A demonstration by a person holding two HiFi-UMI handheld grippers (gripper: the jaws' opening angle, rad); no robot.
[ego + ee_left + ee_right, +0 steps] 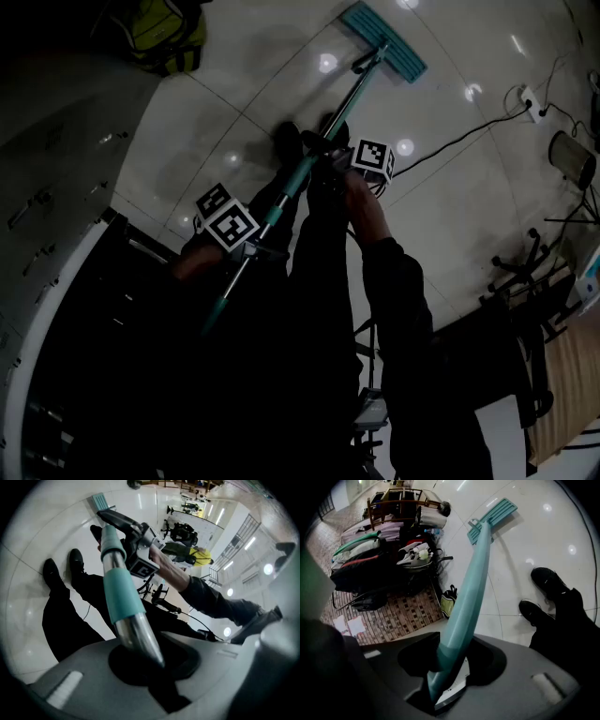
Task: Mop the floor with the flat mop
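The flat mop has a teal head [383, 41] lying flat on the glossy white floor [450, 187] ahead of my feet, and a teal and silver handle [309, 169] slanting back toward me. My left gripper [246, 251] is shut on the lower handle [123, 603]. My right gripper [330, 161] is shut on the handle [465, 606] higher up, closer to the mop head [493, 517]. Both marker cubes show in the head view.
My black shoes [543, 592] stand just behind the mop head. A power strip and black cable [487, 122] cross the floor at right, beside a chair base [525, 267]. Bags and a wooden rack [389, 541] stand on a tiled strip. A grey curved wall [56, 187] is at left.
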